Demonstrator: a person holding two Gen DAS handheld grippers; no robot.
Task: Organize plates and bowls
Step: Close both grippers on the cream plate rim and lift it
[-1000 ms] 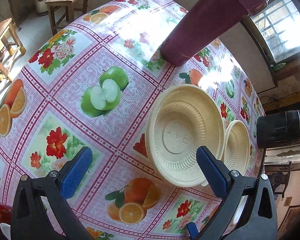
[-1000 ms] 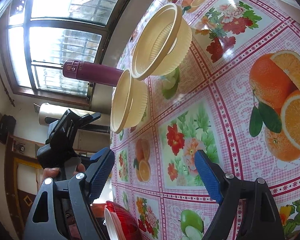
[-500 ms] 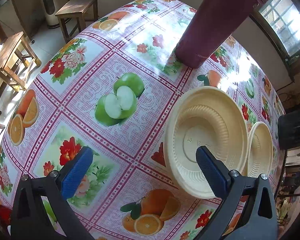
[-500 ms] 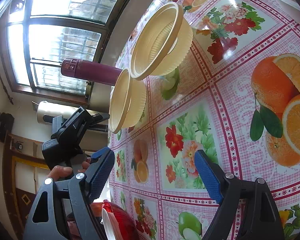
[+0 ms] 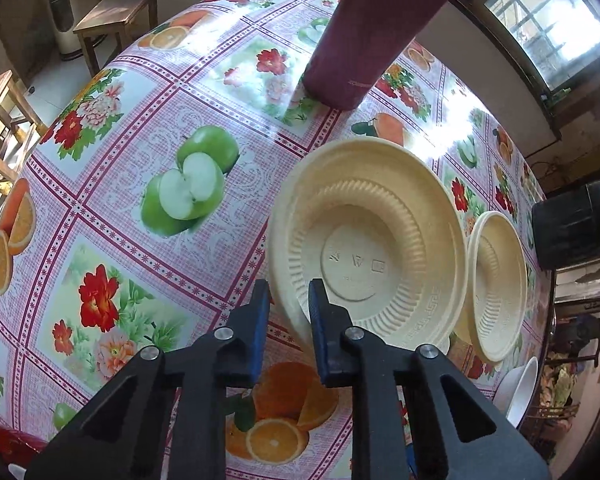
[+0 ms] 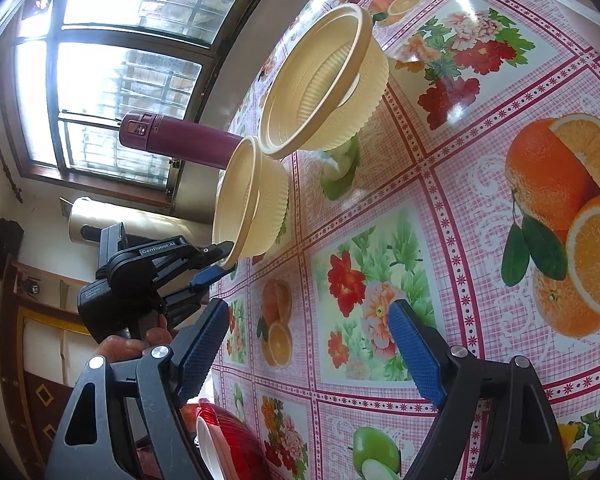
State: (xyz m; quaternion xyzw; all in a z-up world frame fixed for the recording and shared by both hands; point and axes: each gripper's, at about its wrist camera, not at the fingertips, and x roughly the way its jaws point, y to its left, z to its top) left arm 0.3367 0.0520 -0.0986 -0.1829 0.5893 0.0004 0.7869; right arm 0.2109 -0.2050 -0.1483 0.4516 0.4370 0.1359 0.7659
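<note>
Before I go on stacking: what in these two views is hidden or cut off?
- Flask: top cut by the frame edge, left wrist view.
- Small bowl: its inside barely shows, seen edge-on, right wrist view.
- White dish: partly behind the left tongs, left wrist view.
- Red bowl: mostly behind the right tongs, right wrist view.

The right tool hangs over the fruit-patterned surface, blue pads wide apart with nothing between them. Beyond it stands the small cream bowl; the left tool pinches that bowl's near rim. The large cream bowl touches the small bowl's far side. A maroon flask stands behind the small bowl.
</note>
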